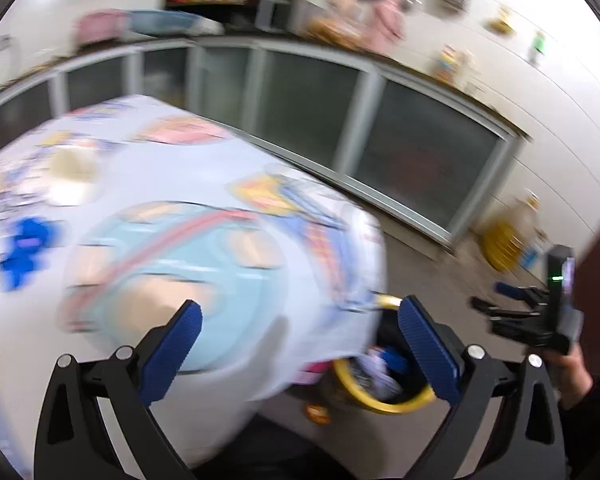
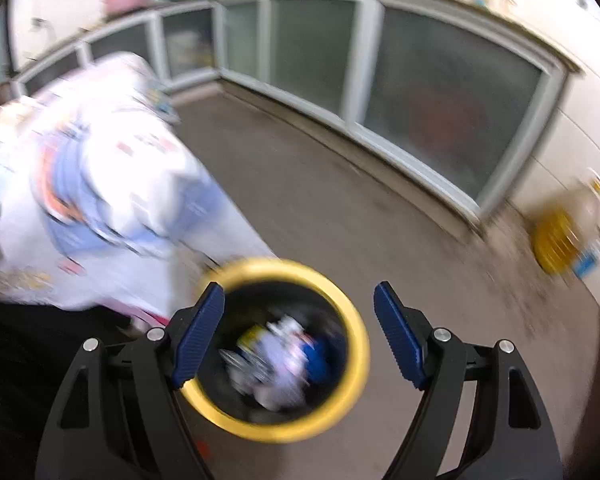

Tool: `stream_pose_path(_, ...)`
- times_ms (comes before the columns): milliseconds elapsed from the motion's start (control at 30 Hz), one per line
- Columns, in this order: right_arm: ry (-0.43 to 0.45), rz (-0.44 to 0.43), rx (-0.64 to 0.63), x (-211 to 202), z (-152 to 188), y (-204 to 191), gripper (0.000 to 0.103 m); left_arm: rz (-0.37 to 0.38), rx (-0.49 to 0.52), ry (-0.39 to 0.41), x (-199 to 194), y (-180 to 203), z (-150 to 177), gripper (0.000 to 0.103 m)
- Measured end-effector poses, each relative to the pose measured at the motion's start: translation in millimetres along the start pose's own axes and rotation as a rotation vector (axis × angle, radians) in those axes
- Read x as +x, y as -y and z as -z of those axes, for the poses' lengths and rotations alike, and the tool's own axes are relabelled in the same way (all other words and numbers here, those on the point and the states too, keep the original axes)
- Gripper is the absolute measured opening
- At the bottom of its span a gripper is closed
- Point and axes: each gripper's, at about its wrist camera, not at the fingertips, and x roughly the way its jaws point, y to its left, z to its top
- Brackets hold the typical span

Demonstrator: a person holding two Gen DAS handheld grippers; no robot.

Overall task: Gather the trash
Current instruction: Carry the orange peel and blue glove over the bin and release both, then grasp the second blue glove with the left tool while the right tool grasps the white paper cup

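Note:
A black trash bin with a yellow rim stands on the floor beside the table; crumpled white, blue and yellow trash lies inside it. My right gripper is open and empty, held above the bin's mouth. My left gripper is open and empty, over the table's near corner, with the bin partly hidden below the cloth. The right gripper also shows in the left wrist view. A blue piece and a pale cup-like thing lie on the table at the left. Both views are blurred.
The table wears a light blue patterned cloth that hangs over its edge. Grey glass-fronted cabinets line the far wall. A yellow object with bottles sits on the grey floor at the right wall.

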Motion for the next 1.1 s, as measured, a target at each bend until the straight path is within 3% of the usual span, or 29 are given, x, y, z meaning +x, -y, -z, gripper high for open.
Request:
stream_pose_path(200,0.138,-0.194,-0.142,-15,-76,-106,0.074,-0.300,-0.079,0.030,-44,-98,-1,0.095)
stream_pose_path(333,0.193,-0.304,-0.246,-15,-120,-186,0.074,-0.399,-0.119,0.025,-50,-138,-4,0.095)
stream_pose_path(600,0.187,-0.438,-0.444,3,-180,-333,0.073,-0.405,-0.226,0.012,-27,-188,-19,0.095)
stream_pose_path(700,0.182,-0.432,-0.502,15,-193,-370,0.073,-0.382,-0.260,0.003,-16,-200,-26,0.095)
stream_pose_path(867,0.134,-0.410,-0.558,44,-211,-414,0.071,-0.353,-0.285,-0.041,9,-217,-32,0.095)
stream_pose_path(1100,0.073,-0.382,-0.568,83,-224,-437,0.070,-0.328,-0.324,-0.089,37,-236,-36,0.095)
